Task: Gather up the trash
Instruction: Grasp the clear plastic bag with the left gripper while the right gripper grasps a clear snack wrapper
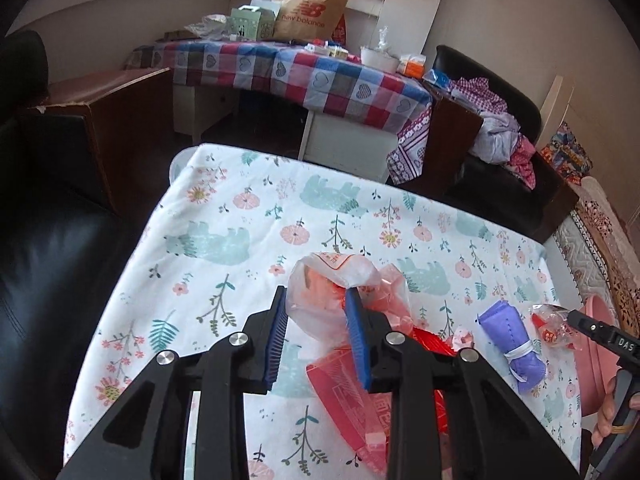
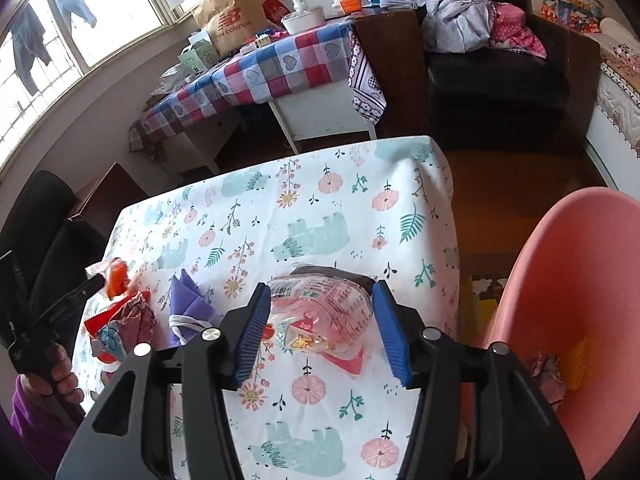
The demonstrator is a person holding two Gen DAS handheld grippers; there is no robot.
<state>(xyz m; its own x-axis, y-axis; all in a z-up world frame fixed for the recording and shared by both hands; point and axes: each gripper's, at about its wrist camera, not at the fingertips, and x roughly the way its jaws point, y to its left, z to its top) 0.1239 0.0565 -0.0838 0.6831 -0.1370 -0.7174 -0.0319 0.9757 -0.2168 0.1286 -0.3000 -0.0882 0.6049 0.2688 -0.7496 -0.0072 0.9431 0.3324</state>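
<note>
On the floral tablecloth [image 1: 224, 208] lies a white and orange plastic bag [image 1: 336, 268]. My left gripper [image 1: 316, 294] is shut on it, blue pads against both its sides. From the right wrist view, this bag [image 2: 116, 280] shows at the left gripper's tip [image 2: 96, 280]. A clear printed wrapper [image 2: 320, 312] lies between the pads of my right gripper [image 2: 322, 286], which stands open around it without pressing. Red and pink wrappers [image 1: 340, 380] lie under the left gripper. A purple cloth roll [image 1: 512, 344] sits between the two grippers.
A pink bin [image 2: 560, 280] stands by the table's right edge with crumpled trash [image 2: 548, 368] inside. Beyond are a checked-cloth table [image 1: 320, 76] with a paper bag [image 1: 308, 8], a black armchair [image 2: 500, 72] piled with clothes, and a black sofa [image 1: 48, 260] at left.
</note>
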